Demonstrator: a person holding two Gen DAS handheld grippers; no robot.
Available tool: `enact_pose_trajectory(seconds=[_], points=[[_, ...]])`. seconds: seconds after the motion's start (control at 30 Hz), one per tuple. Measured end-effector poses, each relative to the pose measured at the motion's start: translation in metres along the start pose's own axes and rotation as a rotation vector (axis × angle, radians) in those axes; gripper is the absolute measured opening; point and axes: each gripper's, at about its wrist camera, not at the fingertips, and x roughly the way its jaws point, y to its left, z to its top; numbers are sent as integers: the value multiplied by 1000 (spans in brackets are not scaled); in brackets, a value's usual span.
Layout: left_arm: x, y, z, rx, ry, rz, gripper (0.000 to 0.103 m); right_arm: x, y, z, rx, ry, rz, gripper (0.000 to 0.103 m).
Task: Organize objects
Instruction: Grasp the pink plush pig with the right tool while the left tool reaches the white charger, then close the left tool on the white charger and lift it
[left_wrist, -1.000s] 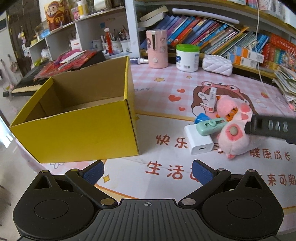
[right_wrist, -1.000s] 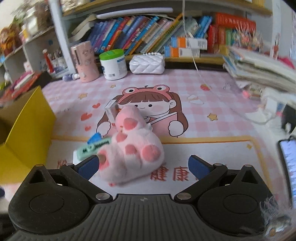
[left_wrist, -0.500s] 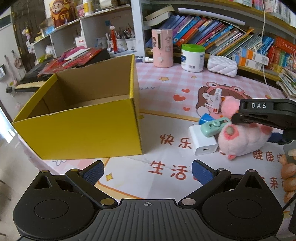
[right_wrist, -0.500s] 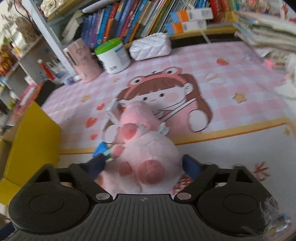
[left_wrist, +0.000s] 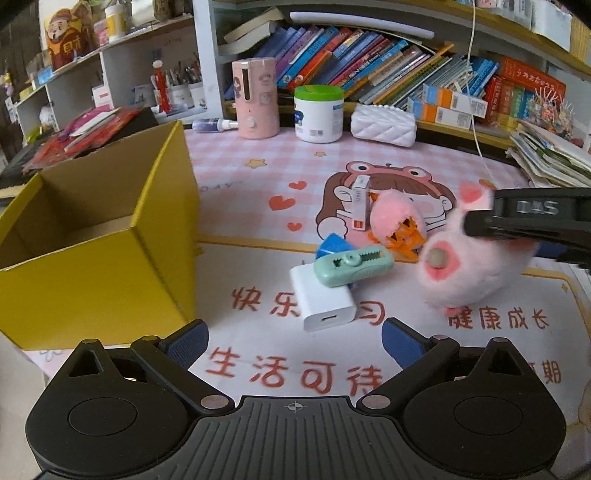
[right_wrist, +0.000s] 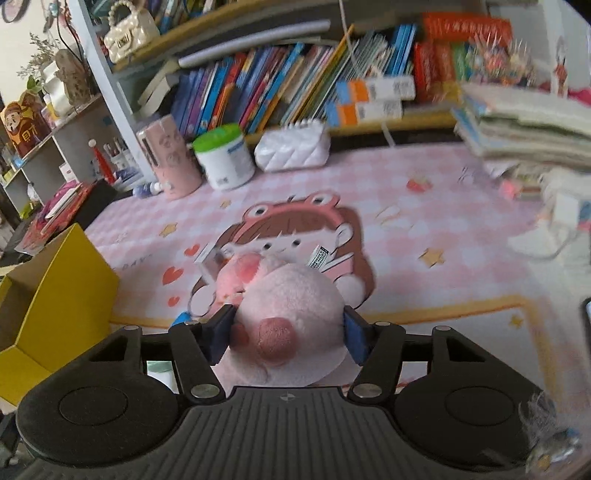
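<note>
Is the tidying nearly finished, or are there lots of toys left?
Barely started: the part of the yellow box in view looks empty. The right gripper is closing on the pink plush toy. The white charger, green gadget and small white box are left on the mat.

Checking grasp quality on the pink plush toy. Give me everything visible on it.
The pink plush toy is soft, pale pink and fluffy, with darker pink round patches and a grey-brown button-like spot on one end. It lies on the printed desk mat beside an orange plastic piece. The right gripper straddles it, blue pads pressing both sides as the jaws close. Nothing shows it off the mat.
</note>
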Motion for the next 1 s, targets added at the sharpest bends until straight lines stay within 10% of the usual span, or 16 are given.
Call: enact_pose_trajectory(seconds=[1.0], points=[[73,-19,24,-94,96,34,43,-8,-32,3,-90,-17,-6,58]])
